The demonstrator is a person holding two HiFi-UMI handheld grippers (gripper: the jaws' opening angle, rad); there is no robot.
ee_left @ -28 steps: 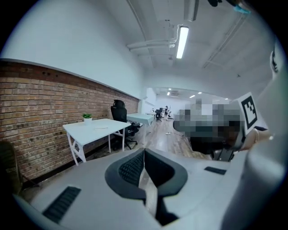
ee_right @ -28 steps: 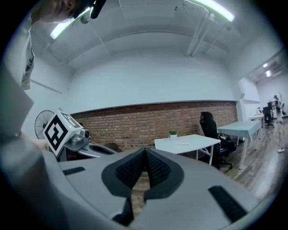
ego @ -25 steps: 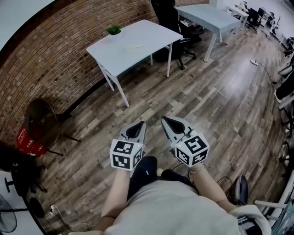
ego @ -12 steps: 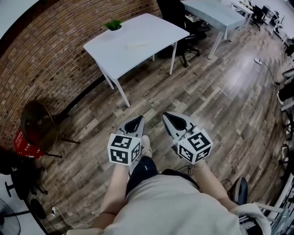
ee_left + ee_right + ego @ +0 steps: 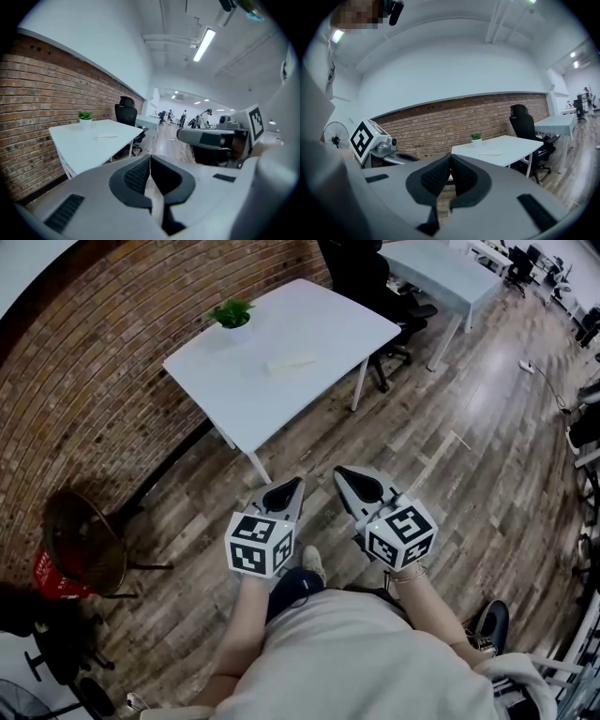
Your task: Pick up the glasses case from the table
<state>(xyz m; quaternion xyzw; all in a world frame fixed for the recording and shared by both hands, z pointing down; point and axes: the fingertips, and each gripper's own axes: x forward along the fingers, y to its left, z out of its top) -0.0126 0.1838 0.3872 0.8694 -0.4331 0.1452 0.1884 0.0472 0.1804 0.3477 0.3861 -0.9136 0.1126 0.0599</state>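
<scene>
Ok, status: both tongs closed, pads together, nothing between them. Confirmed in each gripper view.

Glasses case = pale slim oblong on the white table, upper centre of the head view, just below-right of the small plant. It's the only loose item on the top besides the pot.

Key relation: case lies up-frame from both tongs, well apart, w/ the table's near edge and a strip of wood floor between. Left tongs sit almost straight below it in frame; right tongs are offset to the right. So left is marginally nearer imo, but not by much.

Aim check:
- left gripper view: case sits left of the closed pad line, so that tool is aimed a bit right of it
- right gripper view: case sits right of the pad line, so aimed a bit left

Long axis runs roughly left-right across the head view, right end tipped slightly up-frame, i.e. broadside to me. Straight-in approach would let the tongs span the short width, I think. They need opening first, plus more closing of the gap to the table. Can't tell case thickness from here.
</scene>
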